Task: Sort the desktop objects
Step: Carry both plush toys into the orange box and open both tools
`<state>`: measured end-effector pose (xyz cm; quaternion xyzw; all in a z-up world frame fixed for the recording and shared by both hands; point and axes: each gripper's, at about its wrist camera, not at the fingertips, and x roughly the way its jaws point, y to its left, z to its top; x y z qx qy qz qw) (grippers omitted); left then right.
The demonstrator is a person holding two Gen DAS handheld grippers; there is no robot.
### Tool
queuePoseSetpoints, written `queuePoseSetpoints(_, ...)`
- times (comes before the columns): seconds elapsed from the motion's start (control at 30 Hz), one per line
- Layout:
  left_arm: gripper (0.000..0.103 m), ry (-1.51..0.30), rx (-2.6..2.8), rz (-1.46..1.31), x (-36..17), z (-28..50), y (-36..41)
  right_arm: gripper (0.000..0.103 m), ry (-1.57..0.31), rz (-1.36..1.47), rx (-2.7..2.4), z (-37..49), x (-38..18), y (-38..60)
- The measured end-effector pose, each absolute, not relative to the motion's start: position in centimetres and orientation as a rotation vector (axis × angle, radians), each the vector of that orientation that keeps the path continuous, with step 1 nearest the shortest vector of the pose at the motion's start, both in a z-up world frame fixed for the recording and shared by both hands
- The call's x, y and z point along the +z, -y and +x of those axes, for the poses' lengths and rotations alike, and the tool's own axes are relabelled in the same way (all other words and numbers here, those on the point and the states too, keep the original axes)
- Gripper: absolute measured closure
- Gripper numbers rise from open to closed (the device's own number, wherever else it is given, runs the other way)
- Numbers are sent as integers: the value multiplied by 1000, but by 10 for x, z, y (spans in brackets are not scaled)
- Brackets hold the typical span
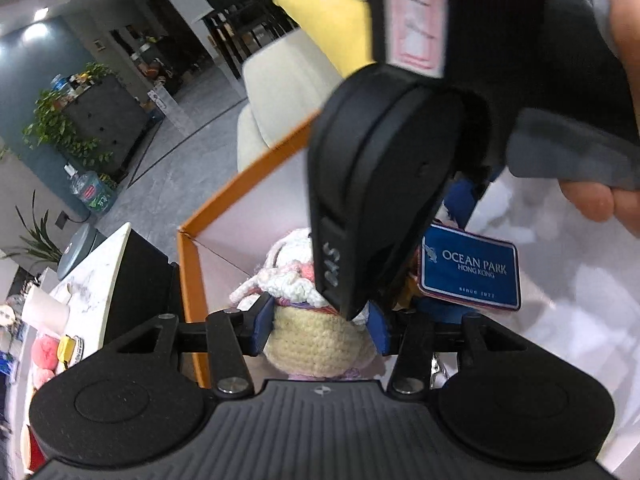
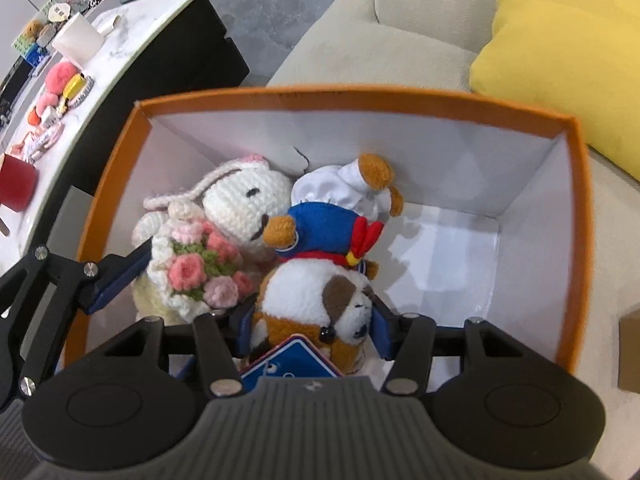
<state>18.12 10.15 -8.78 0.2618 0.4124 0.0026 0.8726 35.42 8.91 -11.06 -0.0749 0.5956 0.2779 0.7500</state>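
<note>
An orange box (image 2: pixel 576 216) with a white inside sits on a beige sofa. In it lie a white crocheted bunny (image 2: pixel 240 200) with a pink flower bouquet and a plush dog (image 2: pixel 320 300) in a blue sailor suit with a blue Ocean Park tag (image 1: pixel 470 268). My left gripper (image 1: pixel 320 330) is down in the box, its blue pads pressed on both sides of the crocheted bunny (image 1: pixel 312 340). My right gripper (image 2: pixel 314 330) is in the box too, its pads closed around the plush dog. The right gripper's body (image 1: pixel 380 184) blocks much of the left wrist view.
A marble-topped table (image 2: pixel 120 52) stands left of the box with pink plush balls (image 2: pixel 60 76), a white cup (image 2: pixel 78 42), a red cup (image 2: pixel 16 184) and small items. A yellow cushion (image 2: pixel 560 60) lies on the sofa (image 2: pixel 400 20) behind the box.
</note>
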Motion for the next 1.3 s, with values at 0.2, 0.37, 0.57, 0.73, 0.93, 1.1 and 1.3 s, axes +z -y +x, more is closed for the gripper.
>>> queuePoseSetpoints(0.2, 42, -904, 18, 610, -98, 182, -94, 42, -1311, -200, 609, 356, -119, -92)
queuePoseSetpoints(0.37, 39, -901, -2, 646, -101, 179, -94, 35, -1299, -252, 610, 356, -115, -92)
queuePoseSetpoints(0.57, 37, -888, -48, 576, -89, 167, -108, 25, -1266, -345, 646, 349, -105, -93)
queuePoseSetpoints(0.73, 30, -861, -84, 554, -75, 147, -117, 22, -1273, -368, 710, 343, -94, -92)
queuePoseSetpoints(0.93, 53, -831, -96, 516, -64, 137, -129, 34, -1268, -439, 756, 332, -79, -91)
queuePoseSetpoints(1.1, 72, -866, -117, 486, -69, 153, -135, 45, -1263, -473, 783, 332, -90, -96)
queuePoseSetpoints(1.3, 72, -855, -120, 427, -68, 159, -139, 46, -1209, -448, 837, 329, -90, -87)
